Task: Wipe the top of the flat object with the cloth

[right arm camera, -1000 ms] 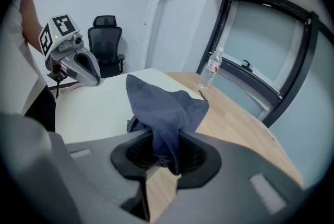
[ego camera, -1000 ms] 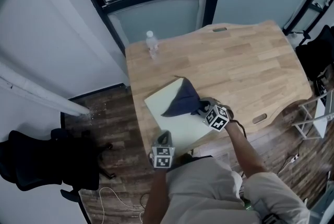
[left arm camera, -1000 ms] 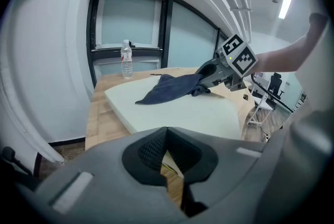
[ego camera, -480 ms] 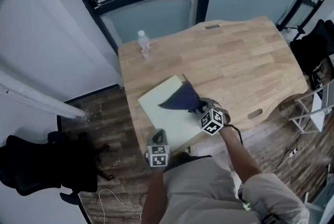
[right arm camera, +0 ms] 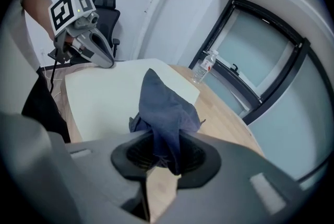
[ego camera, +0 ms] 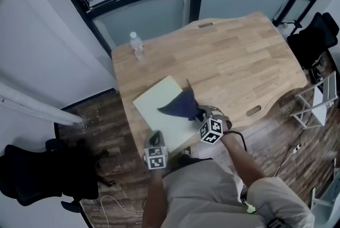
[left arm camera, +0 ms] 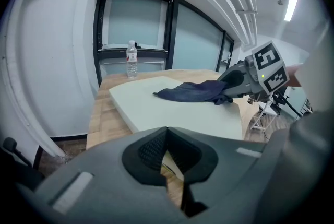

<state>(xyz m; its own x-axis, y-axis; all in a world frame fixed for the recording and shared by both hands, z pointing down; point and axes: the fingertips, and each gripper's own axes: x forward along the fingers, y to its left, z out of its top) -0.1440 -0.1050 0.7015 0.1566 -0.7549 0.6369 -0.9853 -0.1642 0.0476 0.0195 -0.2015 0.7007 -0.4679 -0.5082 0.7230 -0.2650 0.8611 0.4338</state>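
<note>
Lying on the pale flat board [ego camera: 154, 98], toward its right side, the dark blue cloth [ego camera: 179, 108] fans out from the right gripper [ego camera: 201, 114], whose jaws are clamped on one bunched end. The left gripper [ego camera: 155, 140] is at the board's near corner, jaws together with nothing between them. The board rests on the wooden table [ego camera: 239, 62] near its left edge, and a water bottle [ego camera: 137, 47] stands at the far left corner.

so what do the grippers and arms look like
Both are grey moulded shells tapering to a beak, with dark ribbed pads inside. The left gripper and right gripper each carry a white cube of black square markers. A black cable trails from the right one. No sleeves on the forearms.
</note>
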